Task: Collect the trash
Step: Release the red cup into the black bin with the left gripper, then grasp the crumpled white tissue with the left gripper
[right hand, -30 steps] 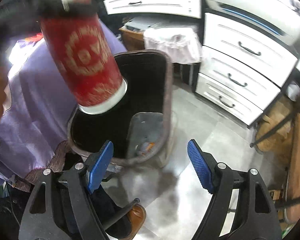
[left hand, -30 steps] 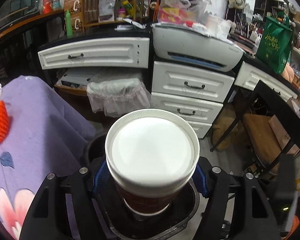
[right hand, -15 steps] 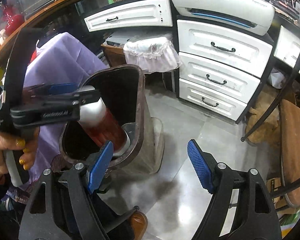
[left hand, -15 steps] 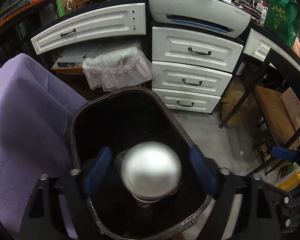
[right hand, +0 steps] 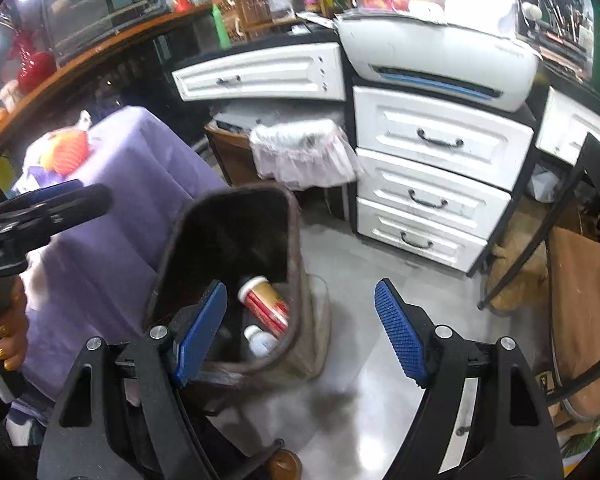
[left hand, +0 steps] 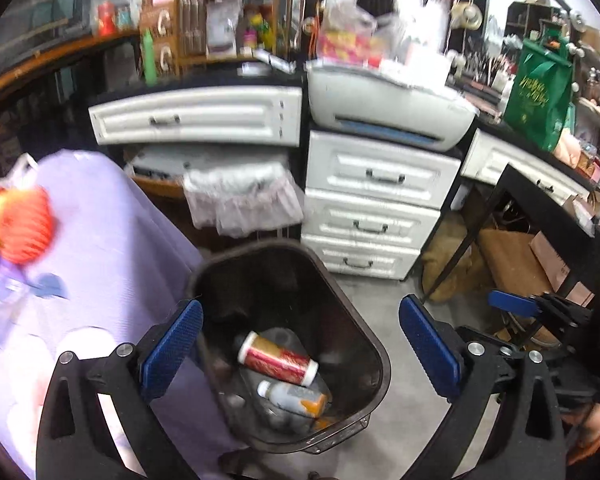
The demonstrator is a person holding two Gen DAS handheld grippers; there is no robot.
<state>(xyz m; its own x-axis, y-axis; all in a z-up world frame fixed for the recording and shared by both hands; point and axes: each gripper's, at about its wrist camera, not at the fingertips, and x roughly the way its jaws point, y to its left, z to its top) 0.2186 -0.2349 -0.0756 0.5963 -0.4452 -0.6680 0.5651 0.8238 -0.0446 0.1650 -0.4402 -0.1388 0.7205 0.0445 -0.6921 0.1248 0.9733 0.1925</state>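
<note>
Your red cup [left hand: 278, 357] lies on its side at the bottom of the dark bin [left hand: 374, 344], white lid toward the far wall, resting on a small bottle [left hand: 294, 395] near the bin's near edge. It looks light and thin-walled, probably paper, so it would crush under a hard squeeze (take any such cup around the middle, below the lid). Your left gripper [left hand: 300, 348] is opening with nothing between the pads; your right gripper [right hand: 300, 330] stands open and empty. The bin sits on smooth grey floor [right hand: 360, 408] beside the purple-draped table [left hand: 112, 248], white drawers [right hand: 436, 184] beyond.
</note>
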